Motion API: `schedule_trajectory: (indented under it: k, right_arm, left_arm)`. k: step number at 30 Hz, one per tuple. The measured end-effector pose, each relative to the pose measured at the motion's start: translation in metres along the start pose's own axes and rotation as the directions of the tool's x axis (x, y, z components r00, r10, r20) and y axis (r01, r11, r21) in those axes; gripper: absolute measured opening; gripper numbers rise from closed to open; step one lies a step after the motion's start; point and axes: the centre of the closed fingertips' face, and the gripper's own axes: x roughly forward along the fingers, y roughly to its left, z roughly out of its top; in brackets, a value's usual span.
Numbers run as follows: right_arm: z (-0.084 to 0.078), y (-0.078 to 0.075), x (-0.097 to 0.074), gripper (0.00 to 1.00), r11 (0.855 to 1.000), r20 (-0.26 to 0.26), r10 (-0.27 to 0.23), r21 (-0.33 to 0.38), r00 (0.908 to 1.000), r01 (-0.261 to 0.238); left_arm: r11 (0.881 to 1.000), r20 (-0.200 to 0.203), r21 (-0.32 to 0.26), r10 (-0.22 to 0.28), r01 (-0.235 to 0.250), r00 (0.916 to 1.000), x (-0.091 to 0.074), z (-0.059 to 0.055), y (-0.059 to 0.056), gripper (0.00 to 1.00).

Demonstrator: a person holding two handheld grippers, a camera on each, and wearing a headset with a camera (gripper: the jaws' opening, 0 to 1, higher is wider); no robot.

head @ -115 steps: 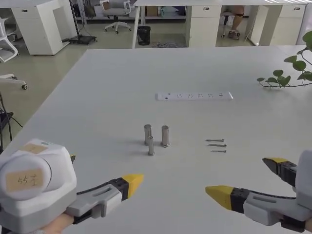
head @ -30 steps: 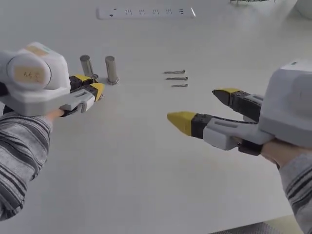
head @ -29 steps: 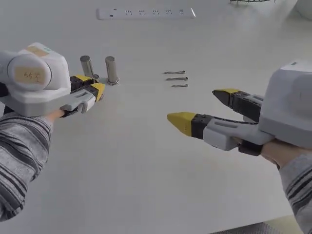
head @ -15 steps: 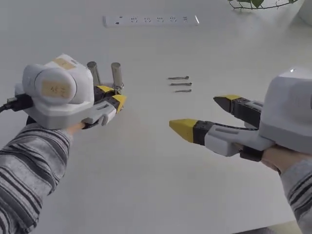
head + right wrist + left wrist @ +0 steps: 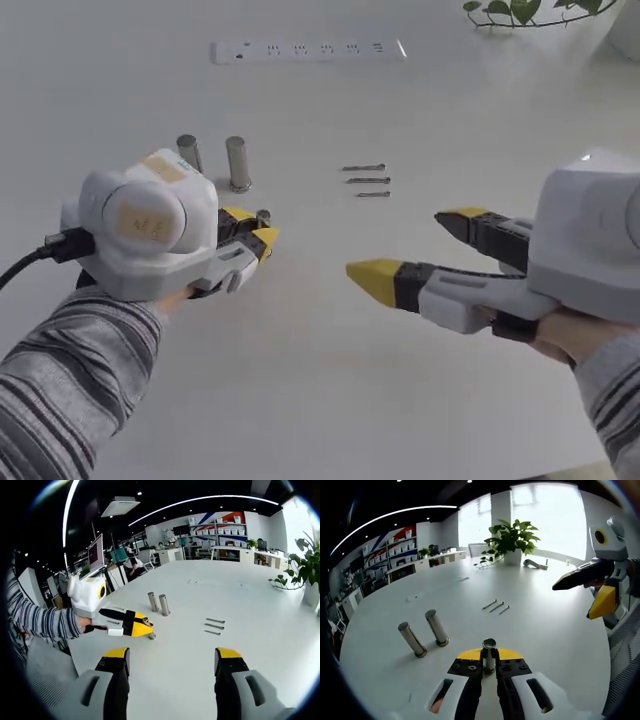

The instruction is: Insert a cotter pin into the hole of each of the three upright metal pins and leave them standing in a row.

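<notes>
One metal pin (image 5: 489,644) stands upright, clamped at its lower half between the nearly closed jaws of the left gripper (image 5: 256,226). It is held apart from the two other pins (image 5: 237,163), which stand close together on the white table (image 5: 300,380) farther back. Judging by the task, it is held out in the open like this so its hole can be reached without the neighbours getting in the way. Whether its base touches the table cannot be told. The three cotter pins (image 5: 367,180) lie flat in a short stack of parallel lines to the right of the standing pins, well apart from them and untouched, so no pin is fitted yet. The right gripper (image 5: 410,245) hovers above the table with its jaws spread wide and nothing between them. It points toward the cotter pins, apparently ready to take one while the left steadies the metal pin. Beyond them a power strip (image 5: 305,50) lies across the far table, and a plant (image 5: 515,12) trails in at the far right corner.
</notes>
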Motion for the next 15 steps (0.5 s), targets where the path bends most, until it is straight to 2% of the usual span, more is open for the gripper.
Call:
schedule_trajectory:
  k: [7,10,14,15]
  right_arm:
    - [-0.007,0.001,0.002,0.66,1.0,-0.034,0.011,-0.009,0.9994,-0.011]
    - [-0.008,-0.001,0.003,0.65,1.0,-0.046,0.015,-0.006,0.9988,-0.016]
    - [-0.01,-0.004,0.003,0.63,1.0,-0.071,0.023,-0.009,0.9972,-0.024]
    - [-0.012,-0.005,0.003,0.62,0.999,-0.091,0.027,-0.017,0.9955,-0.029]
  left_arm:
    - [1.0,0.011,-0.004,-0.001,0.001,0.9999,0.0,0.0,0.001,0.06]
    - [1.0,0.001,0.009,-0.004,0.004,1.0,0.0,-0.002,0.0,0.06]
    - [1.0,-0.009,0.016,-0.003,0.003,1.0,0.0,-0.005,-0.001,0.15]
    - [1.0,-0.01,0.015,-0.001,0.001,1.0,-0.001,-0.005,0.0,0.16]
